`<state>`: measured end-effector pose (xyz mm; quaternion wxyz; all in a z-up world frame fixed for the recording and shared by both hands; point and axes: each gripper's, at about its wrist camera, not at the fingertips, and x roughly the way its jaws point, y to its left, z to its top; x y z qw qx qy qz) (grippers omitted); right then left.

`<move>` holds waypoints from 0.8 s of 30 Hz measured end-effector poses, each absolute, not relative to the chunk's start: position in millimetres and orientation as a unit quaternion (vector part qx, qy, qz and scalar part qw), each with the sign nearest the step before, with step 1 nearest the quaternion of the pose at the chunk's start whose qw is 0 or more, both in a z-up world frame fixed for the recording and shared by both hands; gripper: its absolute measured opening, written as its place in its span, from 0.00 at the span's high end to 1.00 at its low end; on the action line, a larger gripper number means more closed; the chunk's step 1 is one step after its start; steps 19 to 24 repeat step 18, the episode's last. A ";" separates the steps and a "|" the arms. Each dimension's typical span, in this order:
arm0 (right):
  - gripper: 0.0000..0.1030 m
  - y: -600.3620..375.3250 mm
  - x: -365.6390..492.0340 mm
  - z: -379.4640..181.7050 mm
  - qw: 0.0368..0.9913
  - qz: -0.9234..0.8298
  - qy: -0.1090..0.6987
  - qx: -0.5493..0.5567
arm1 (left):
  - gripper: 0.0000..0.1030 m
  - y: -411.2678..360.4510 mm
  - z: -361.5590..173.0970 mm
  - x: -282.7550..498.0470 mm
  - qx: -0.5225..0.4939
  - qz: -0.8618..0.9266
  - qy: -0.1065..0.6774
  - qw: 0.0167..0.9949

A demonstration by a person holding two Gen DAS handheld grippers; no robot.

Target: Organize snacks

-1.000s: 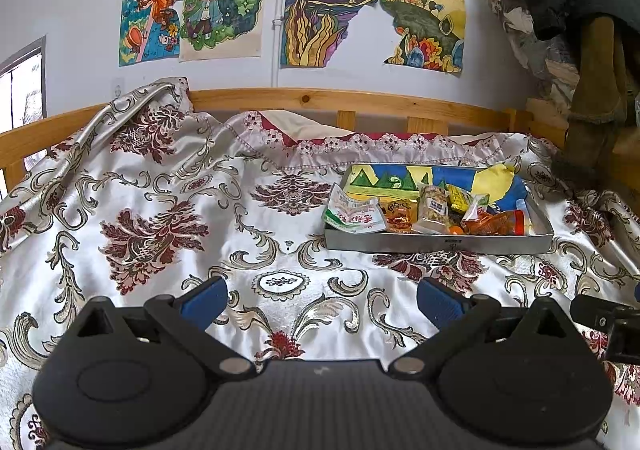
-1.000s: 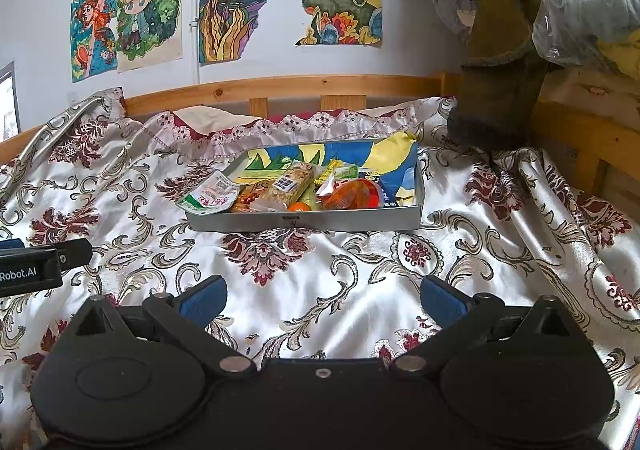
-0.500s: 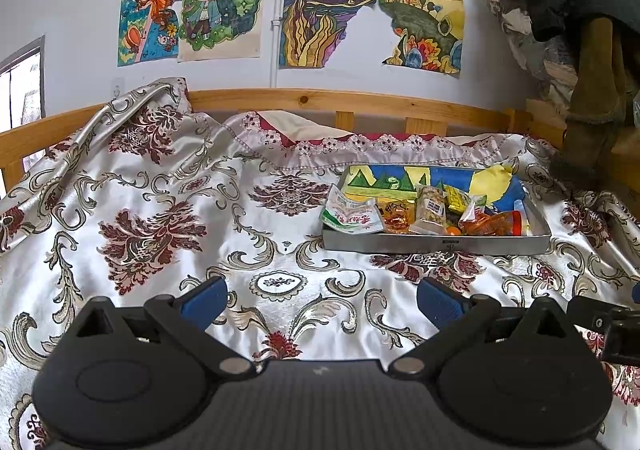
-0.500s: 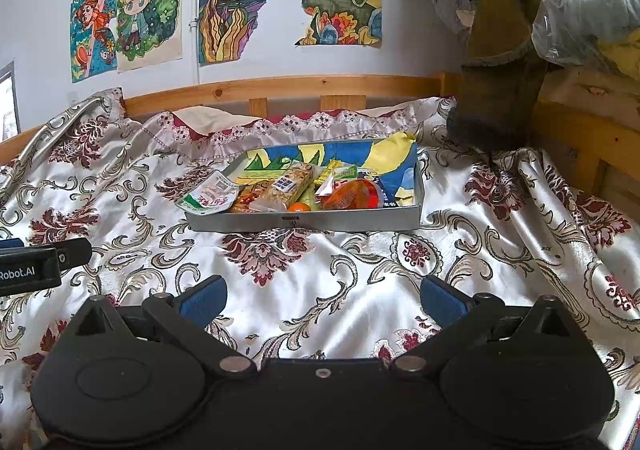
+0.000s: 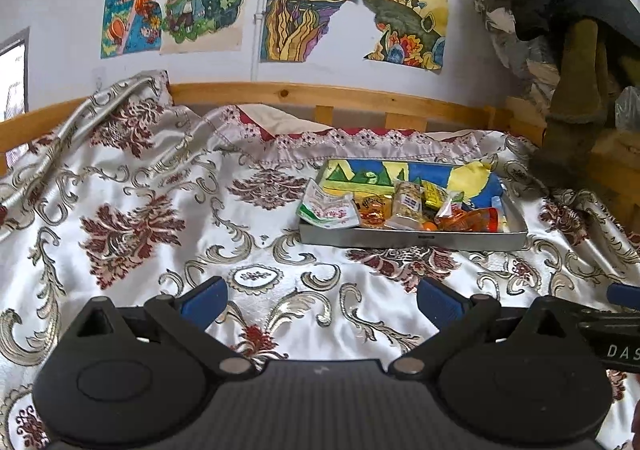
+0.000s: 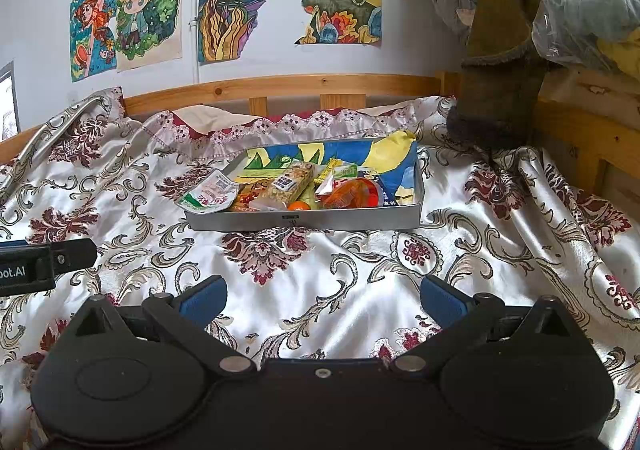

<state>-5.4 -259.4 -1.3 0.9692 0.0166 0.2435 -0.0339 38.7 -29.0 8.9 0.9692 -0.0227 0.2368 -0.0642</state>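
Left gripper [image 5: 322,296] low in frame, blue-padded fingers [image 5: 204,300] spread wide with nothing between them, hovering over a floral satin bedspread [image 5: 132,209]. Well ahead, right of centre: a grey tray [image 5: 412,240] on the bedspread, packed with snacks. White-and-green packet [image 5: 328,209] draped over the tray's left end, clear nut bar [image 5: 407,201] near the middle, orange wrappers [image 5: 468,218] to the right. Right gripper [image 5: 616,334] just visible at the right edge. Colourful drawings [image 5: 296,1] on the wall beyond.
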 end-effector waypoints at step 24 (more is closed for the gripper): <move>0.01 -258.8 -5.5 -1.8 0.969 -0.034 0.245 0.016 | 0.00 -28.1 8.5 40.1 -0.017 -0.062 0.236 0.970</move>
